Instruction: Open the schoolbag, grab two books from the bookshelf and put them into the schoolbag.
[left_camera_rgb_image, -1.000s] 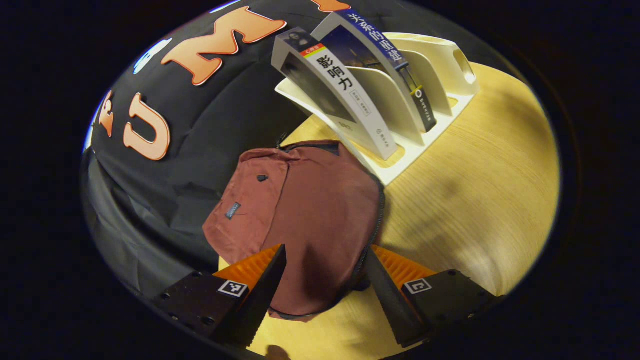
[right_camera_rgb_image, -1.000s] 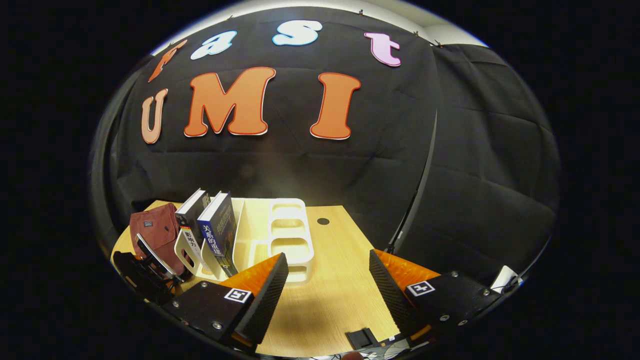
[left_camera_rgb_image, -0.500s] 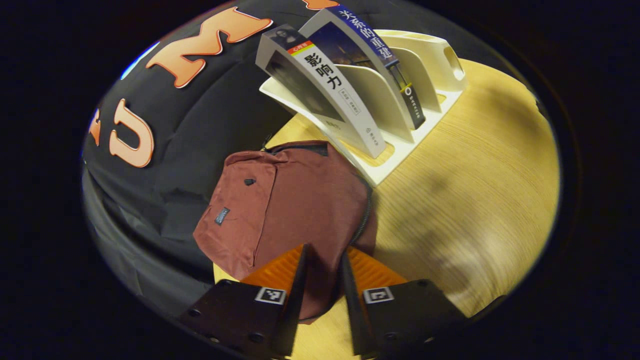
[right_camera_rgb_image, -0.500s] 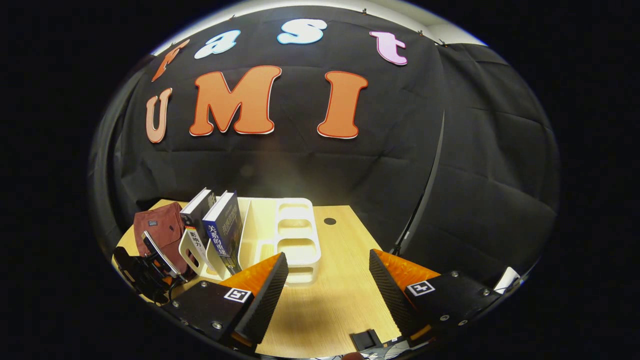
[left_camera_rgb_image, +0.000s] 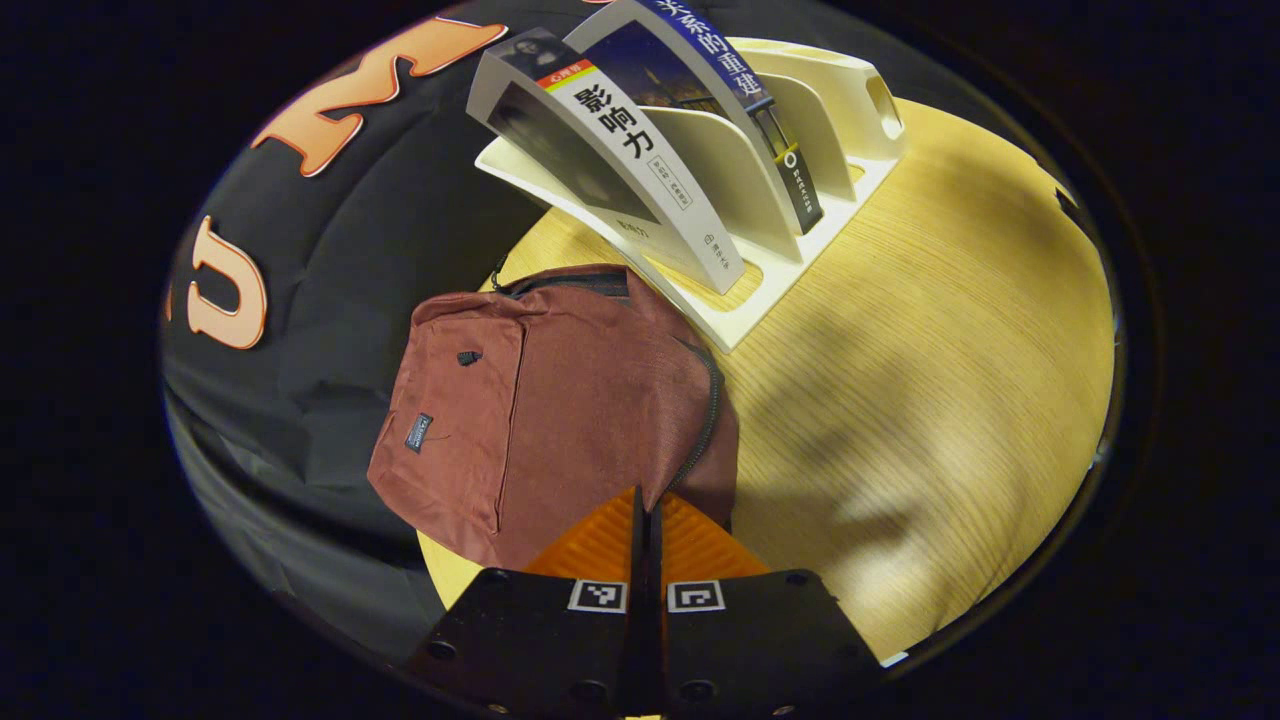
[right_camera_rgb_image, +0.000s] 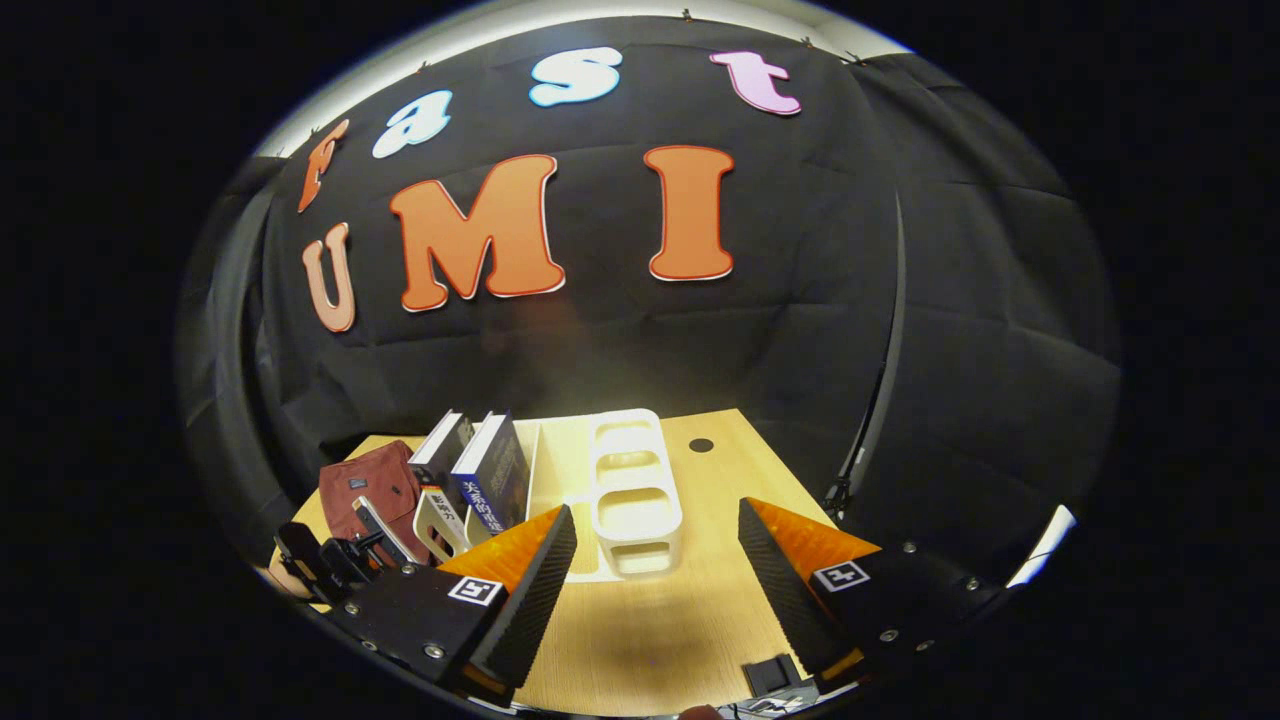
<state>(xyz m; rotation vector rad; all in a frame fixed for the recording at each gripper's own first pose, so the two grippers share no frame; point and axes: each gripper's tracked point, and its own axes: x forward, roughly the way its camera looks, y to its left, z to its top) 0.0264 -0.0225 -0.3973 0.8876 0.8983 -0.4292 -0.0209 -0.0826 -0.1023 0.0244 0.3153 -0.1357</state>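
Observation:
A dark red schoolbag (left_camera_rgb_image: 560, 400) lies flat on the wooden table (left_camera_rgb_image: 920, 380), its zipper running down the right side. My left gripper (left_camera_rgb_image: 648, 505) is shut at the bag's near edge where the zipper ends; the pull is hidden between the fingers. Behind the bag, a white bookshelf (left_camera_rgb_image: 800, 200) holds a white-spined book (left_camera_rgb_image: 640, 170) and a blue book (left_camera_rgb_image: 720, 70), both leaning. My right gripper (right_camera_rgb_image: 657, 590) hangs open above the table with nothing in it. Its view has the bookshelf (right_camera_rgb_image: 635, 500), both books (right_camera_rgb_image: 480, 470), the schoolbag (right_camera_rgb_image: 370, 490) and the left gripper (right_camera_rgb_image: 340, 555) at lower left.
The black booth wall stands close behind the bag and shelf. A small round hole (right_camera_rgb_image: 701, 444) marks the table's far side. A small black object (right_camera_rgb_image: 775, 675) sits at the table's near edge. Bare wood stretches to the right of the shelf.
My left gripper went from wide open to shut at the bag's zipper end. The right gripper shifted slightly, staying open.

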